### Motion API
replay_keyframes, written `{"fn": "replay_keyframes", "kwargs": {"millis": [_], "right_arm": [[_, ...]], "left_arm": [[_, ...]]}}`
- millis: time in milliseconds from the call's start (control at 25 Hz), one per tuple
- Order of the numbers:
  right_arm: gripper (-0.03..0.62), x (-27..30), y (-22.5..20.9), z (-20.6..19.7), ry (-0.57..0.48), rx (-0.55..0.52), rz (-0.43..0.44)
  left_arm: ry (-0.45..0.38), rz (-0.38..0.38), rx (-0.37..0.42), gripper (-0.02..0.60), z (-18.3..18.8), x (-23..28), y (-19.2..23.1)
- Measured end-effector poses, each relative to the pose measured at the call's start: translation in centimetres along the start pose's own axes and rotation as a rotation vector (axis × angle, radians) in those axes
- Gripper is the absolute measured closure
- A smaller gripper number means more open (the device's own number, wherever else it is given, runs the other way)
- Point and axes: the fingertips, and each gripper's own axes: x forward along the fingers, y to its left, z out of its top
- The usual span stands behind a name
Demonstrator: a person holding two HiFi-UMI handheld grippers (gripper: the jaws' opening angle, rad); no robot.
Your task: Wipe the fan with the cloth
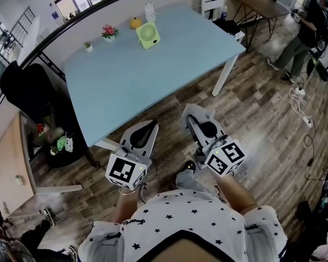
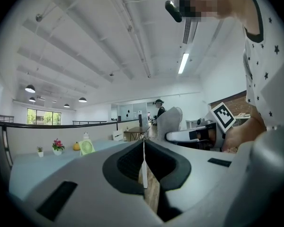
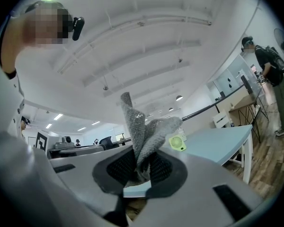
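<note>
A small green fan (image 1: 147, 35) stands at the far side of the light blue table (image 1: 131, 86); it also shows in the left gripper view as the fan (image 2: 86, 147) and in the right gripper view as the fan (image 3: 177, 142). My right gripper (image 1: 192, 113) (image 3: 141, 168) is shut on a grey cloth (image 3: 143, 131), which sticks up out of the jaws; the cloth (image 2: 172, 119) is also in the left gripper view. My left gripper (image 1: 151, 125) (image 2: 143, 164) is shut on nothing. Both grippers hang over the wooden floor, short of the table's near edge and far from the fan.
Next to the fan are an orange object (image 1: 135, 22), a flower pot (image 1: 109, 32), a small plant (image 1: 88, 46) and a white bottle (image 1: 150, 11). A black chair (image 1: 27, 89) and wooden desk (image 1: 8, 162) stand left. A person (image 1: 309, 29) and floor cables (image 1: 300, 102) are at the right.
</note>
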Motion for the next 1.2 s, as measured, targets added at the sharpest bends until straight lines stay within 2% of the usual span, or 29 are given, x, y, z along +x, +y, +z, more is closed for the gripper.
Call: {"fn": "replay_keyframes", "kwargs": {"millis": [600,960,1200], "right_arm": [[0.554,1.4,-6.0,3.3,-0.008,-0.002,0.052],[0.554,1.8,-7.3,3.0,0.015,0.005,0.068],[0.554,3.0,-8.3,2.8,0.023,0.005,0.069]], "left_arm": [[0.005,0.039,0.023,0.551,1.4,7.4,0.3],[0.018,0.073,0.009,0.551,0.9,7.9,0.8],[0.018,0.070,0.003,0.551,0.5,9.2,2.0]]}}
